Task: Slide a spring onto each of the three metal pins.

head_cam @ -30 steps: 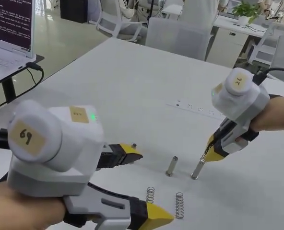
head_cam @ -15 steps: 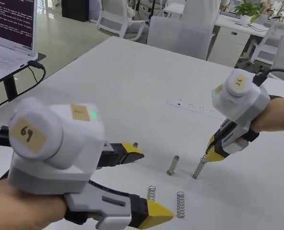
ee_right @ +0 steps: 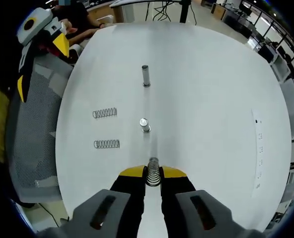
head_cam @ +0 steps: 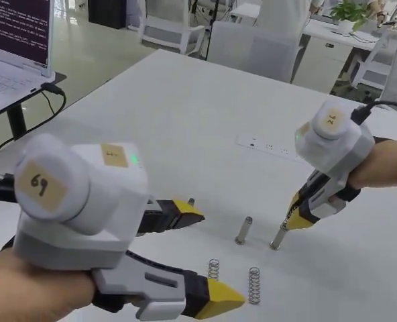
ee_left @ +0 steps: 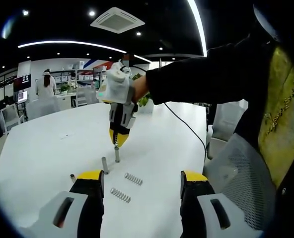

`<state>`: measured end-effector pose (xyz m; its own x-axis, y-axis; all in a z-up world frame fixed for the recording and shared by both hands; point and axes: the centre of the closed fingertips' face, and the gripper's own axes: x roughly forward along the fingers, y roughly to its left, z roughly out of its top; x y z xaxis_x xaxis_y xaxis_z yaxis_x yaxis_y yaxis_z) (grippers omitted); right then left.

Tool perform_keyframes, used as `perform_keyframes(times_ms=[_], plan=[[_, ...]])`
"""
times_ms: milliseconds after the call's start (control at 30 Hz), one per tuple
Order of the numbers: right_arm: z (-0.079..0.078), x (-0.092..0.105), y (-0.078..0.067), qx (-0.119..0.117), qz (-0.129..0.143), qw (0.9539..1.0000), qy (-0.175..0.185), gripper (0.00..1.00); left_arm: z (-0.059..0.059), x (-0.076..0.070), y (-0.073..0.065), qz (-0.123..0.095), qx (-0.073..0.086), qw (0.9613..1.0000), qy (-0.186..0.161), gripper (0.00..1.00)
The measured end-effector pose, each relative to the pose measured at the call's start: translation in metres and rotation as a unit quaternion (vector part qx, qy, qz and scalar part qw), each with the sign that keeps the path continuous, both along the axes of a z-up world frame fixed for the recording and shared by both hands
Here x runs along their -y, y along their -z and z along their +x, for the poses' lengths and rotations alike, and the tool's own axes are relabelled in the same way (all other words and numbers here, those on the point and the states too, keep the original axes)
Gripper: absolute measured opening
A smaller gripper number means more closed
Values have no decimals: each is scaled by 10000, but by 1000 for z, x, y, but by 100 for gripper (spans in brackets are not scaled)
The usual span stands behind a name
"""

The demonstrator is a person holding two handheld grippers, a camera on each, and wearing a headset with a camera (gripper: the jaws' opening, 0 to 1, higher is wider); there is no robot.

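Spring [ee_right: 152, 177], a thin coil of bare steel wire, is pinched between the yellow tips of the right tongs [ee_right: 152, 172], whose jaws stand almost pressed together with only the coil's width between them. In the head view the coil's lower end meets the top of the first pin [head_cam: 277, 236], a short, smooth grey metal cylinder standing on the tabletop [head_cam: 185, 114]. Whether the coil has passed over the pin's tip I cannot tell. A second pin [head_cam: 243, 230] of the same shape stands bare just beside it at 9 o'clock. A third pin [head_cam: 190, 201] peeps out behind the upper tip of the left tongs [head_cam: 205, 255], at about 10 o'clock from the second. The left tongs are spread wide with the gap between them empty, hovering above the tabletop. Their fingers are black with glossy yellow wedge tips, and the body is white moulded plastic. One loose spring [head_cam: 214, 268] and the other loose spring [head_cam: 254, 285] lie on the matte white tabletop at 6 o'clock from the second pin, side by side, near each other but apart
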<state>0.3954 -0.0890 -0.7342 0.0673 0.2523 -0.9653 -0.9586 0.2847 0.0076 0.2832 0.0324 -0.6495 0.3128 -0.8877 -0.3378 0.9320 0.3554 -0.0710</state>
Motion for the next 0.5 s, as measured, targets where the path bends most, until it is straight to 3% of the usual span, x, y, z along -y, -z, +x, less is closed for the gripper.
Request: perform_keyframes(times_ms=[500], plan=[[-2,-1,12,-97,-80,9999,-11,9,-1,0,0,-6,10,10000,5,57]])
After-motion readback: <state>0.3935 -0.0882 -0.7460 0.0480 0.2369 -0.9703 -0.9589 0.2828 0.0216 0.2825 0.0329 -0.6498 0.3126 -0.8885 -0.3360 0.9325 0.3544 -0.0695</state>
